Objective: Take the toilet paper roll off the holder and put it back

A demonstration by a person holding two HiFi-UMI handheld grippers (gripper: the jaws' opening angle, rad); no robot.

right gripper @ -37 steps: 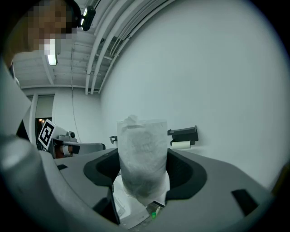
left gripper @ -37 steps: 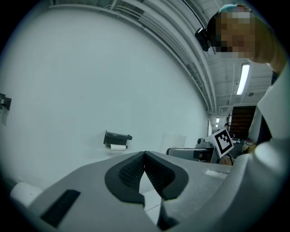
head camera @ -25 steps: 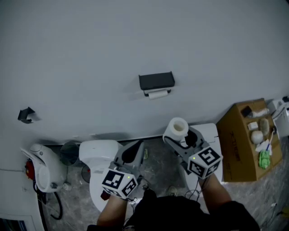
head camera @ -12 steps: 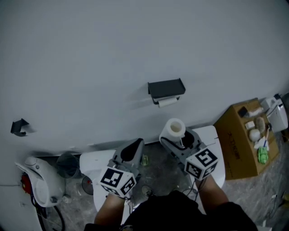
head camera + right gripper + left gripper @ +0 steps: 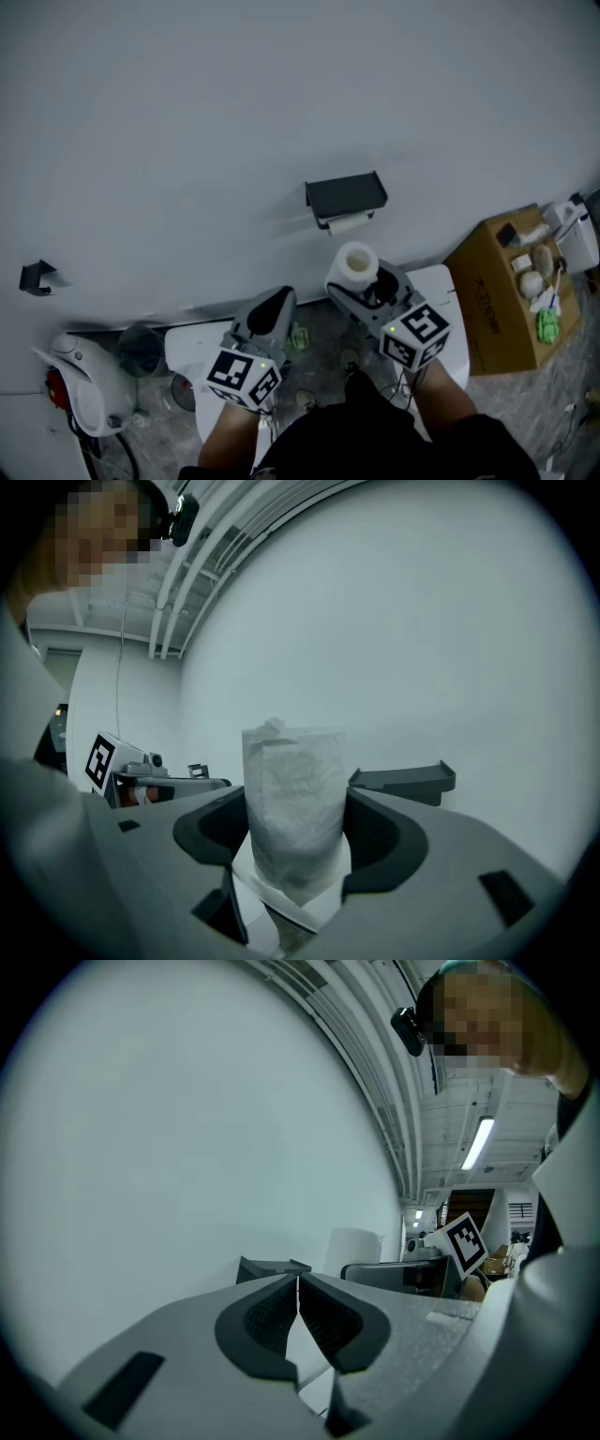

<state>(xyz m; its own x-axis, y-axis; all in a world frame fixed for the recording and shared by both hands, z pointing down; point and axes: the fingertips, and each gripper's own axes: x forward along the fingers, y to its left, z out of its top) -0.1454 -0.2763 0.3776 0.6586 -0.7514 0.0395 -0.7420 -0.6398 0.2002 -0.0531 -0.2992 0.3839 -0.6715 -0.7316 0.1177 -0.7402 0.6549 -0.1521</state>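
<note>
Right gripper (image 5: 364, 281) jaws clamp toilet paper roll (image 5: 357, 262) upright, near and below wall holder (image 5: 346, 194). Left gripper (image 5: 298, 1288) clenched, empty. Should tip roll level, align core with holder, slide on gently.

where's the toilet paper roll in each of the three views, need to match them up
Head view: the toilet paper roll is right of centre, below the black wall holder, upright in the right tool.
Left gripper view: right of centre, a pale cylinder beyond the shut jaws.
Right gripper view: dead centre, gripped between the jaws.
Shared landmark: the black wall holder, also in the left and right gripper views.
</note>
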